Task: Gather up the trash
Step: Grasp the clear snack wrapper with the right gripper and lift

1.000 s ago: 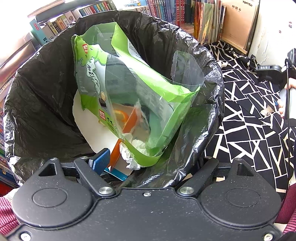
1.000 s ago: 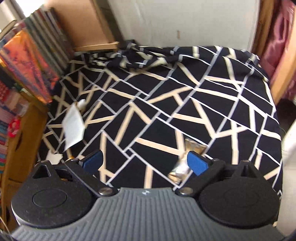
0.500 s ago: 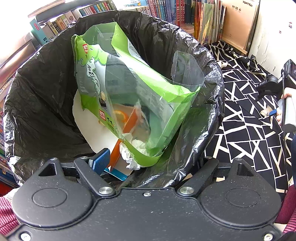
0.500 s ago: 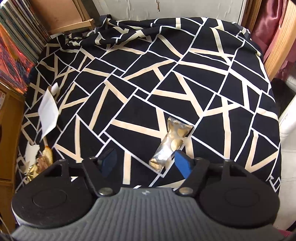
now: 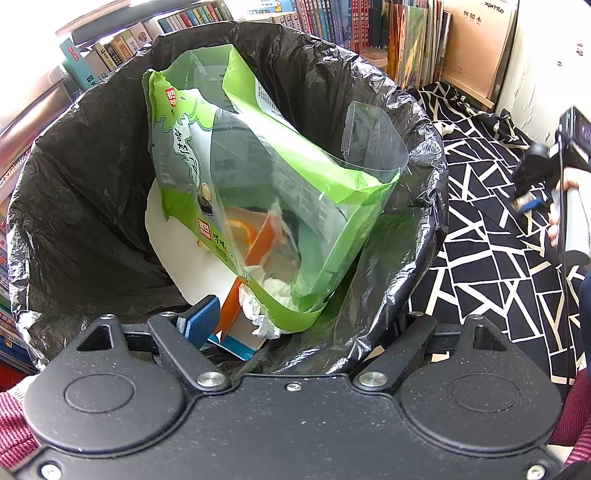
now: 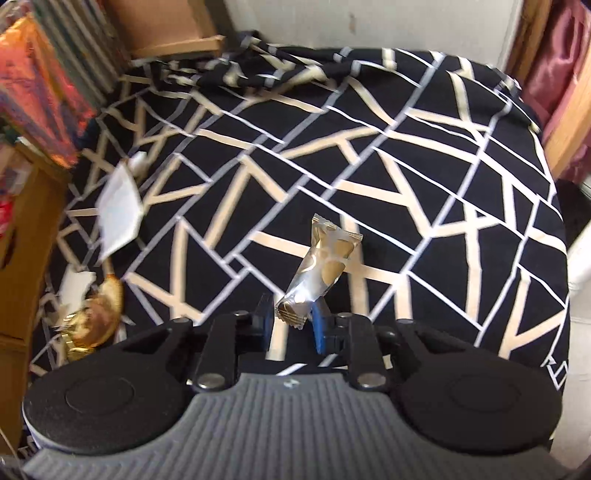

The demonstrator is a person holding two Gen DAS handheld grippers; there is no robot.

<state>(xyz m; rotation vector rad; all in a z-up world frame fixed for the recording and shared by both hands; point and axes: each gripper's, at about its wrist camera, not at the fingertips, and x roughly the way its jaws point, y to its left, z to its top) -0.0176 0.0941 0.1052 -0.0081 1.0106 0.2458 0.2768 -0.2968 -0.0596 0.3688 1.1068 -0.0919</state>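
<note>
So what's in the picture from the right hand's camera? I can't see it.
The right tool is closing its jaws around the near end of a shiny gold snack wrapper, which sticks up off a black cloth with cream lines. On the left of the cloth lie a white paper and some crumpled gold and white scraps.

Books (image 5: 373, 26) on shelf, black geometric-print cloth (image 6: 369, 177) beside.

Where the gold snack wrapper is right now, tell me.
In the right wrist view, the gold snack wrapper is centre frame above the patterned cloth, its near end between the closing pads of the right hand-held gripper.
</note>
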